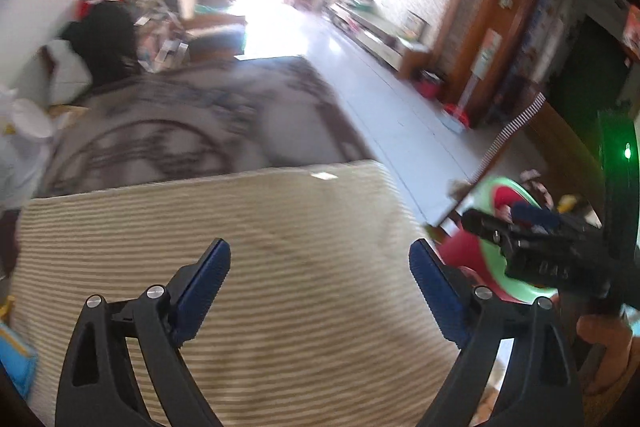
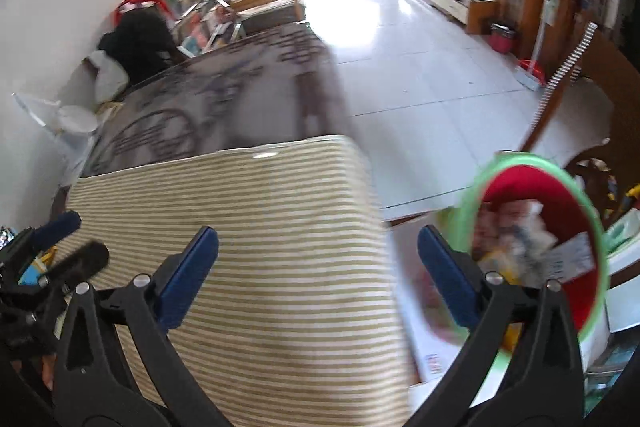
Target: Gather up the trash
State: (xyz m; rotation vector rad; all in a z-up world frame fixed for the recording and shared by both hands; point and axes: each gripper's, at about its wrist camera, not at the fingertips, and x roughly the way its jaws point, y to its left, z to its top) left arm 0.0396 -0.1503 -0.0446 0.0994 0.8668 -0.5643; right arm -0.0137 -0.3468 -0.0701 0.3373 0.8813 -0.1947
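A green-rimmed bin [image 2: 532, 159] with a red liner stands low on the right, beside the striped surface. Crumpled wrappers and paper scraps [image 2: 520, 243] lie inside it. My right gripper [image 2: 318, 233] is open and holds nothing; its right finger reaches in front of the bin's near edge. My left gripper [image 1: 320, 247] is open and empty above the beige striped cloth [image 1: 240, 247]. In the left wrist view the bin [image 1: 512, 183] is partly hidden behind the right gripper [image 1: 504, 219]. The left gripper [image 2: 76, 241] shows at the far left of the right wrist view.
Beyond the cloth lies a grey and brown patterned cover [image 1: 180, 115], then cluttered shelves and dark bundles by the wall. White tiled floor [image 2: 400, 47] runs off to the right. A red dustpan [image 2: 532, 71], a small red bin [image 2: 502, 37] and wooden furniture [image 2: 600, 75] are there.
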